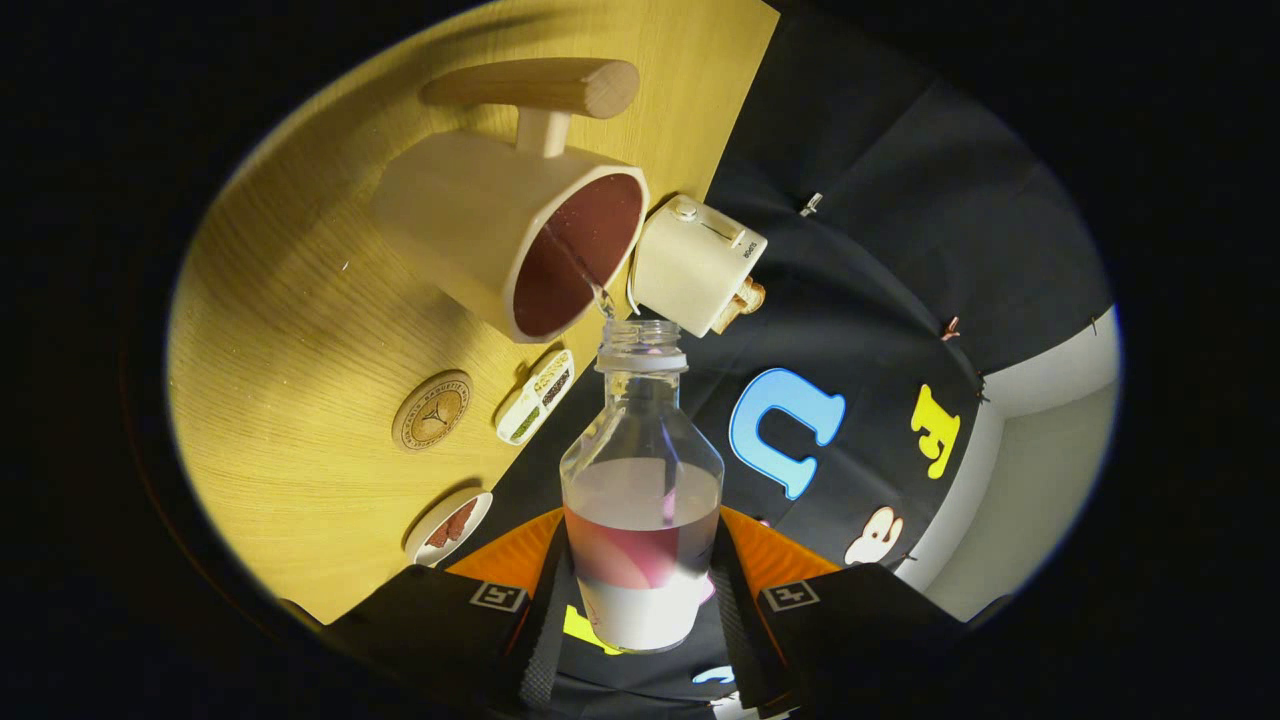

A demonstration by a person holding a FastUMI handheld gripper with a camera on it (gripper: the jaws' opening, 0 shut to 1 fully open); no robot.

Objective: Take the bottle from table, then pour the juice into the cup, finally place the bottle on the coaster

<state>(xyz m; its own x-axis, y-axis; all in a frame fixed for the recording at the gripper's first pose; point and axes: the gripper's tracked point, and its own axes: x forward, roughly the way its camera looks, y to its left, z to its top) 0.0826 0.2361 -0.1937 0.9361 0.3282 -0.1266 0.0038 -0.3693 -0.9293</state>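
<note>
Gripper (640, 585) clamped on juice bottle (642, 480), tipped, thin stream arcing from mouth into wooden-handled cup (520, 240) just beyond. Risk: mouth drifting off rim spills onto table (290, 330); coaster (432, 410) waits near cup.

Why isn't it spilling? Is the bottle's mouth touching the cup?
Apart. The gripper view shows a gap between the bottle mouth and cup rim, bridged by a thin stream. Tongs clamp the bottle.

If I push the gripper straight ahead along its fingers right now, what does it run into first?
The gripper is shut on the bottle, so the bottle's open mouth leads. It would likely meet the rim of the cup just ahead, where juice is streaming in. The cream box sits close beside; depth is uncertain.
</note>
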